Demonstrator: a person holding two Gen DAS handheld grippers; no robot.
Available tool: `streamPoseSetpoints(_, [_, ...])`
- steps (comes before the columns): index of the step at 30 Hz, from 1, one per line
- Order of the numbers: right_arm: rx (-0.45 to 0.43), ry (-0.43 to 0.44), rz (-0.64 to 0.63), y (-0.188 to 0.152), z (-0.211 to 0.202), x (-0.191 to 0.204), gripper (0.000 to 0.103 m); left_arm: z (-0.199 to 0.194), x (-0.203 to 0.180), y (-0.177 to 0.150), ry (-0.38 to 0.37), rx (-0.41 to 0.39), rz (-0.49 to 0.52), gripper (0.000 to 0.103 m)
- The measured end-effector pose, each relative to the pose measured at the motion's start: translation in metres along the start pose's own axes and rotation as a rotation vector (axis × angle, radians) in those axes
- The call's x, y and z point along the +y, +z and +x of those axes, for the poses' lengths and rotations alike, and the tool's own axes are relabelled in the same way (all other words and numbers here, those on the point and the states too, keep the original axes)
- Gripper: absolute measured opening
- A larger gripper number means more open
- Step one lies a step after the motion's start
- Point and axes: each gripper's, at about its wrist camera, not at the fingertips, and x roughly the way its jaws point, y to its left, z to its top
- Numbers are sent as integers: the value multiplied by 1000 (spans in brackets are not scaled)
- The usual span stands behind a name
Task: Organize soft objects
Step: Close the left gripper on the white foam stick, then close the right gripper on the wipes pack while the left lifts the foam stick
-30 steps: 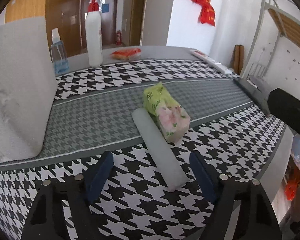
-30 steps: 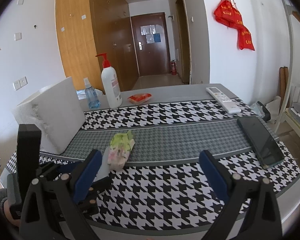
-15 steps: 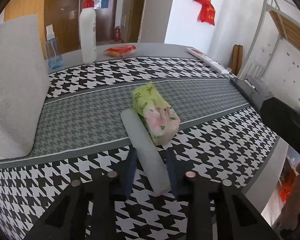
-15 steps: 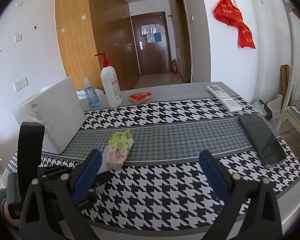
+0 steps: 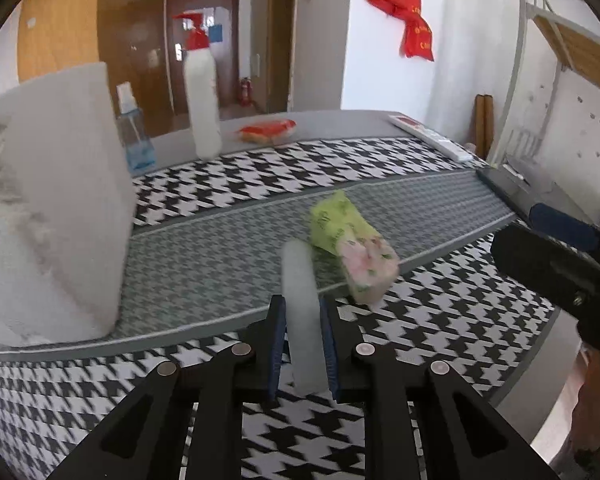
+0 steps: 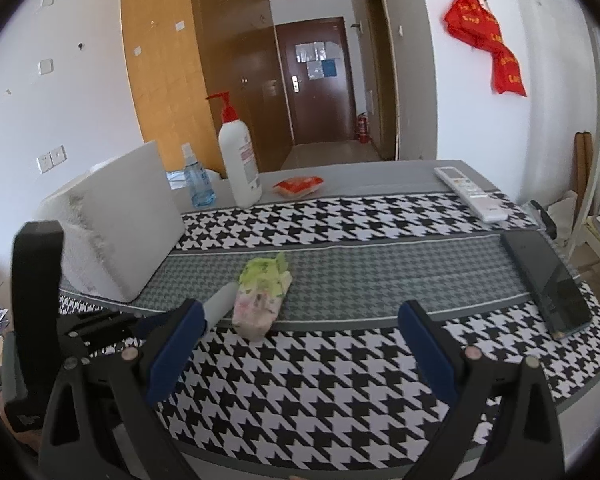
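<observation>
My left gripper (image 5: 303, 312) is shut on a pale grey foam strip (image 5: 300, 288) and holds its near end just above the houndstooth cloth; the strip also shows in the right wrist view (image 6: 220, 302). A green and pink floral tissue pack (image 5: 352, 252) lies right beside the strip's far end, also seen in the right wrist view (image 6: 262, 296). A big white foam block (image 5: 52, 216) stands at the left. A small red-orange packet (image 5: 268, 131) lies at the back. My right gripper (image 6: 300, 340) is open and empty above the table's front.
A white pump bottle (image 6: 239, 168) and a blue spray bottle (image 6: 196, 182) stand at the back. A white remote (image 6: 470, 192) and a dark phone (image 6: 546, 280) lie at the right. The table's front edge (image 6: 300, 456) is close below my right gripper.
My left gripper went from wide open to shut on the foam strip's near end and has lifted it slightly. The right gripper has stayed open and nearly still.
</observation>
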Motion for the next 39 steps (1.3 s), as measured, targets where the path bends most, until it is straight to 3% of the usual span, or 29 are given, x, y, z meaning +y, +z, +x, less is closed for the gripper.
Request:
streamPoseSetpoints(5, [25, 9, -9, 0, 11, 7, 99, -4, 12, 0, 47, -18, 3, 14])
streamPoseSetpoints(10, [38, 11, -15, 0, 16, 12, 99, -4, 14, -3, -11, 2, 2, 16])
streamPoseSetpoints(12, [39, 8, -17, 0, 17, 13, 99, -4, 12, -4, -26, 8, 21, 23])
streamPoseSetpoints(14, [40, 7, -16, 1, 18, 13, 99, -5, 9, -6, -36, 14, 36, 46])
streamPoseSetpoints(16, [45, 3, -19, 1, 20, 13, 99, -6, 8, -8, -35, 6, 48, 51])
streamPoseSetpoints(22, [51, 5, -17, 3, 26, 14, 99, -1, 10, -9, -54, 42, 56, 51])
streamPoseSetpoints(24, [56, 7, -18, 3, 28, 15, 99, 3, 12, -9, -70, 68, 50, 44])
streamPoseSetpoints(25, [60, 7, -19, 3, 30, 15, 99, 5, 12, -8, -73, 79, 53, 35])
streamPoseSetpoints(29, [71, 12, -26, 5, 35, 18, 99, 11, 16, -9, -56, 103, 59, 24])
streamPoseSetpoints(39, [98, 15, -36, 5, 46, 23, 99, 5, 22, -10, -87, 77, 60, 19])
